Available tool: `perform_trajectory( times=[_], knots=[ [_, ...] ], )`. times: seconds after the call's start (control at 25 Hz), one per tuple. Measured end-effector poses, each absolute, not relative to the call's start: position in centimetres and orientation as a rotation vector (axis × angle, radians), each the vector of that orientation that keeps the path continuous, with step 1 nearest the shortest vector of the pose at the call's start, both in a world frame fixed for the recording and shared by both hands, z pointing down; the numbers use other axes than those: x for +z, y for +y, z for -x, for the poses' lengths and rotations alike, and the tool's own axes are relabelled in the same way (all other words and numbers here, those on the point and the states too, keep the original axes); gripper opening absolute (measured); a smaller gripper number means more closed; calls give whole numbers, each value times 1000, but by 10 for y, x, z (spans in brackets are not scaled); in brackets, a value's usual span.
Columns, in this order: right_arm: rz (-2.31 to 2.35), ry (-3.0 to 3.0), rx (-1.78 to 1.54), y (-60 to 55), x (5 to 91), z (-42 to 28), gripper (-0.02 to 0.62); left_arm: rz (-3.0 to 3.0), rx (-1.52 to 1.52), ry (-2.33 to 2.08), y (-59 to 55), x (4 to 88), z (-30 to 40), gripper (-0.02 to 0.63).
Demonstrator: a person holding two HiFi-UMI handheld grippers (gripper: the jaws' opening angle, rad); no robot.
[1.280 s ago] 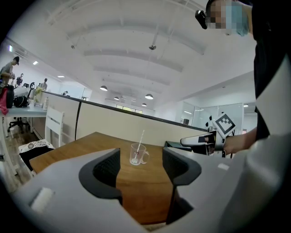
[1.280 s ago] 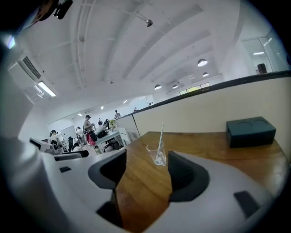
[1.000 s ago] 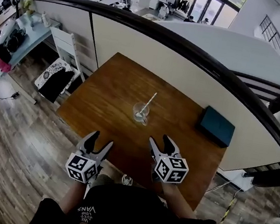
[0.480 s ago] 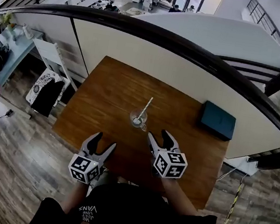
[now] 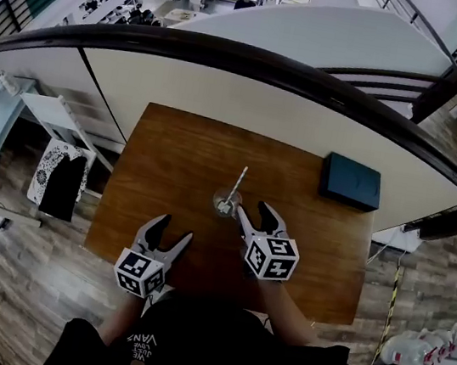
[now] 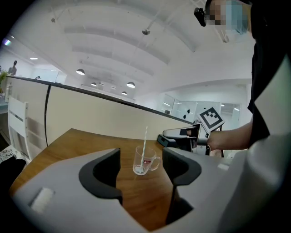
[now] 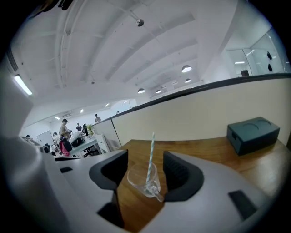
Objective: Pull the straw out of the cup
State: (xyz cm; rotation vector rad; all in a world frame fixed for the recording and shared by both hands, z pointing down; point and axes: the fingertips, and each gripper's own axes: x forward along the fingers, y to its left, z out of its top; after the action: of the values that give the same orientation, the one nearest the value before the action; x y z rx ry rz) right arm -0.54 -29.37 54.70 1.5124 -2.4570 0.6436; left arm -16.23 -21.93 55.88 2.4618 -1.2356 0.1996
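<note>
Right tongs [image 5: 254, 210] apart, just beside cup [image 5: 218, 199] holding straw [image 5: 238, 182]; left tongs [image 5: 175, 228] apart, farther back

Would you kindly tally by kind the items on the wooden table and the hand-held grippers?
Clear glass cup with handle: 1
Pale blue-striped straw: 1
Dark teal rectangular box: 1
Grey hand-held grippers: 2 (left hand-held gripper, right hand-held gripper)
Total: 5

Blue-white striped straw [image 7: 150, 154], clear cup [image 7: 136, 178]
</note>
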Motion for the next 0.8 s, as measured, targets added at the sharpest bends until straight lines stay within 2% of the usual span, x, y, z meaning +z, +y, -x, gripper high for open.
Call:
perform_trajectory(
  times=[0.8],
  knots=[
    [-1649, -2330, 646, -357, 575, 23, 161, -2532, 251, -1017, -268, 578, 176, 275]
  ],
)
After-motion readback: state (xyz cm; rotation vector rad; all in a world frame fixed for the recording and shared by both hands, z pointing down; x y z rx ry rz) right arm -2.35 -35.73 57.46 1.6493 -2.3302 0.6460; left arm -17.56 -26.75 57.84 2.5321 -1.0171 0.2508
